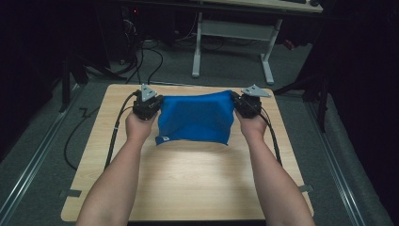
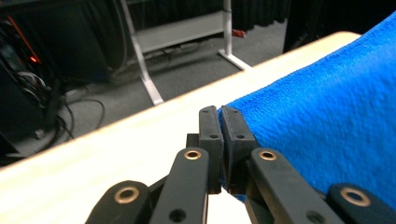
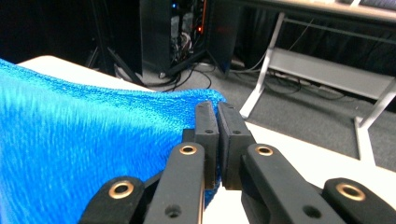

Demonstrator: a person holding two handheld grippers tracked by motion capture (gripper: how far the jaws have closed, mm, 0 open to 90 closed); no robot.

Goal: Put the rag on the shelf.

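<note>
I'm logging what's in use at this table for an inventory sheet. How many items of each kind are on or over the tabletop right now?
Blue towel: 1
Grippers: 2, the left gripper and the right gripper, each shut on an upper corner of the towel
Total: 3

Dim surroundings are falling away to near black, while overhead light is pooling on the wooden table (image 1: 188, 179) and washing out its middle. The blue towel (image 1: 195, 117) is casting a soft shadow toward the person. In both gripper views, near linkages are blurring slightly; the towel nap is smearing at left.
</note>
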